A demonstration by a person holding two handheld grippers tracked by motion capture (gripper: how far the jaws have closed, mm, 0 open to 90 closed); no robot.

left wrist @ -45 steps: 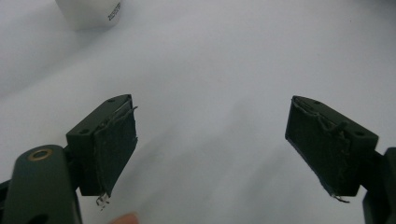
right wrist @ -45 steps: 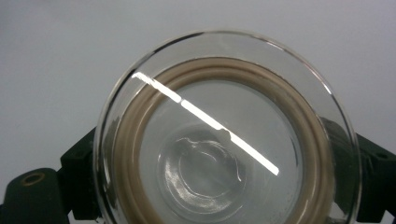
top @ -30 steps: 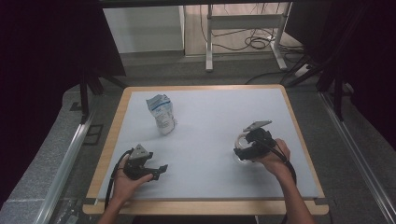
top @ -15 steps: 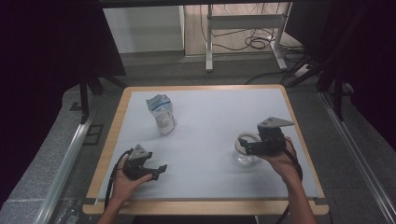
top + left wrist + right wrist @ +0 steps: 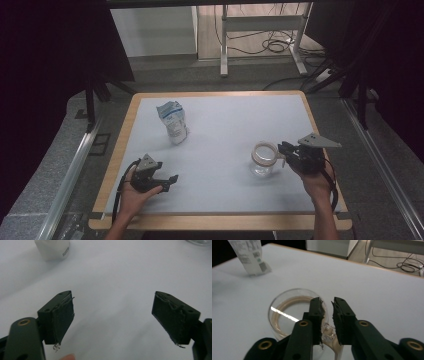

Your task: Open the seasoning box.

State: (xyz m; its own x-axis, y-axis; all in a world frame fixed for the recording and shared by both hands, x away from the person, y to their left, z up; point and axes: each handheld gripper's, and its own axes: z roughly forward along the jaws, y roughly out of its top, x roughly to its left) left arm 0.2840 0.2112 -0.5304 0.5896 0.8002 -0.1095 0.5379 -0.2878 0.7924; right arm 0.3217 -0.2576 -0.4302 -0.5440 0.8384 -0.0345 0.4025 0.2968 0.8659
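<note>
A clear glass mug (image 5: 263, 159) with a tan ring at its rim stands right of the table's middle, its handle (image 5: 329, 336) turned toward my right gripper (image 5: 281, 149). The right gripper's (image 5: 327, 303) jaws have just been closing and now pinch that handle between their pads. My left gripper (image 5: 169, 182) rests at the front left of the table, held by a hand. Its (image 5: 112, 320) jaws are wide open with nothing between them. A white and blue pouch (image 5: 173, 121) stands upright at the back left.
The work surface is a white mat (image 5: 225, 125) inside a wooden table rim (image 5: 220, 93). Beyond the far edge there are table legs and cables (image 5: 272, 46) on the floor. Metal rails (image 5: 380, 160) run along both sides.
The right gripper has drawn back to the right from over the mug, and its jaws have gone from wide open to closed on the handle. The left gripper has stayed put.
</note>
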